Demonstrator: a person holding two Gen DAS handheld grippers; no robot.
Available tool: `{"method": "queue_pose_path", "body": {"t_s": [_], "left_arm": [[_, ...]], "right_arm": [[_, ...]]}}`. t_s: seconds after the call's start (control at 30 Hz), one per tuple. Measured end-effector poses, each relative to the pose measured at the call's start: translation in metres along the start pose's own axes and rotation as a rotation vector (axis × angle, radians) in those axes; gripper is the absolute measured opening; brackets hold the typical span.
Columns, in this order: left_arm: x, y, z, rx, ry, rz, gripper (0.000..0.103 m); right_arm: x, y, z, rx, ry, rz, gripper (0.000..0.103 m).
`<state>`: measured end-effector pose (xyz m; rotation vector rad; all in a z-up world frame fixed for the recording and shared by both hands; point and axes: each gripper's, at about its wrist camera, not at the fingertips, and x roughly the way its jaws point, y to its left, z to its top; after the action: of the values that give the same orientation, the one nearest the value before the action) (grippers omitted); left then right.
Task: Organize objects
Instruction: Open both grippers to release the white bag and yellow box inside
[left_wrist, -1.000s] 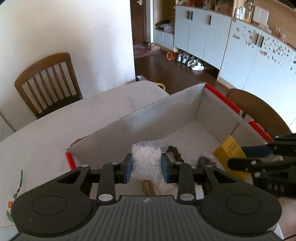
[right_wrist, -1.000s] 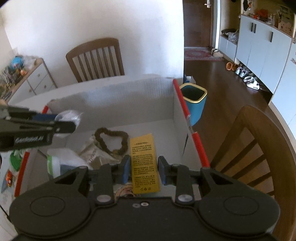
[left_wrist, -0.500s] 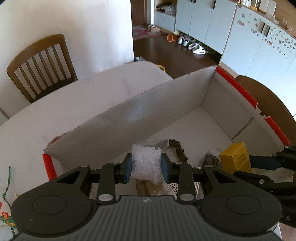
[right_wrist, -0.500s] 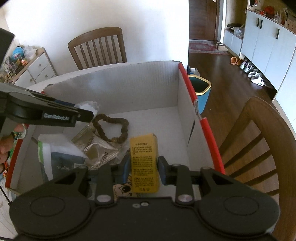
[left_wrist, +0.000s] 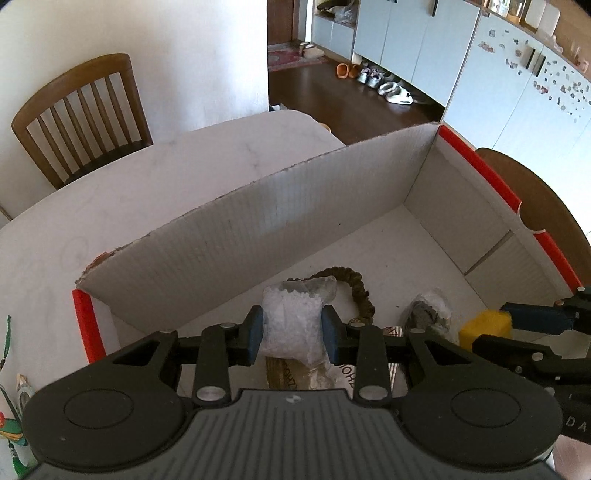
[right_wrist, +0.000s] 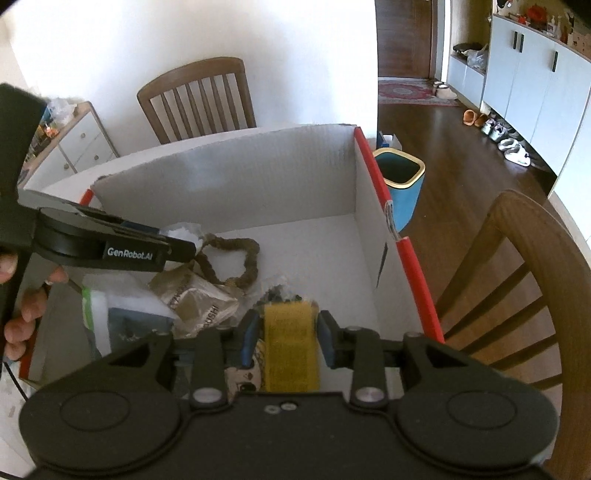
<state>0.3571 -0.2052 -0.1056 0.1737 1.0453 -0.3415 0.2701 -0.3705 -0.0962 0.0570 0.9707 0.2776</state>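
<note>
A white cardboard box (left_wrist: 295, 229) with red edges stands on the table. My left gripper (left_wrist: 291, 332) holds a clear bag of white granules (left_wrist: 291, 325) low inside it. Its jaws are opening, but the pads still touch the bag. In the right wrist view the left gripper (right_wrist: 192, 247) reaches in from the left. My right gripper (right_wrist: 290, 332) is over the box's right side and its jaws are opening. A yellow carton (right_wrist: 291, 347) hangs blurred between them, clear of the pads. From the left wrist view the yellow carton (left_wrist: 484, 328) shows at the right gripper's fingers (left_wrist: 532, 317).
On the box floor (right_wrist: 314, 251) lie a brown fabric ring (right_wrist: 236, 258), a foil packet (right_wrist: 199, 299), a white and green pack (right_wrist: 107, 310) and a clear bag of dark bits (left_wrist: 428, 314). Wooden chairs (right_wrist: 195, 99) flank the table (left_wrist: 147, 184). A teal bin (right_wrist: 400, 188) stands beyond.
The left gripper came lower into the box with the bag. The right gripper's pads have parted, and the yellow carton has slid down between them.
</note>
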Motion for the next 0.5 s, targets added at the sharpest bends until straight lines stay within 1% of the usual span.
{"method": "queue_pose_path", "body": {"t_s": [0.07, 0.13, 0.2, 0.5], "left_arm": [[-0.003, -0.001, -0.001, 0.003, -0.012, 0.01, 0.04], [-0.008, 0.0, -0.001, 0.001, -0.028, 0.003, 0.047], [-0.013, 0.0, -0.001, -0.002, -0.042, -0.003, 0.049], [-0.043, -0.004, -0.009, -0.004, -0.099, 0.007, 0.05]], "right_arm": [[-0.002, -0.001, 0.0, 0.003, -0.002, 0.006, 0.034], [-0.005, 0.0, 0.0, 0.001, -0.005, 0.006, 0.035], [-0.008, 0.0, 0.0, 0.001, -0.011, 0.011, 0.036], [-0.027, 0.008, 0.001, -0.007, -0.046, 0.028, 0.039]]}}
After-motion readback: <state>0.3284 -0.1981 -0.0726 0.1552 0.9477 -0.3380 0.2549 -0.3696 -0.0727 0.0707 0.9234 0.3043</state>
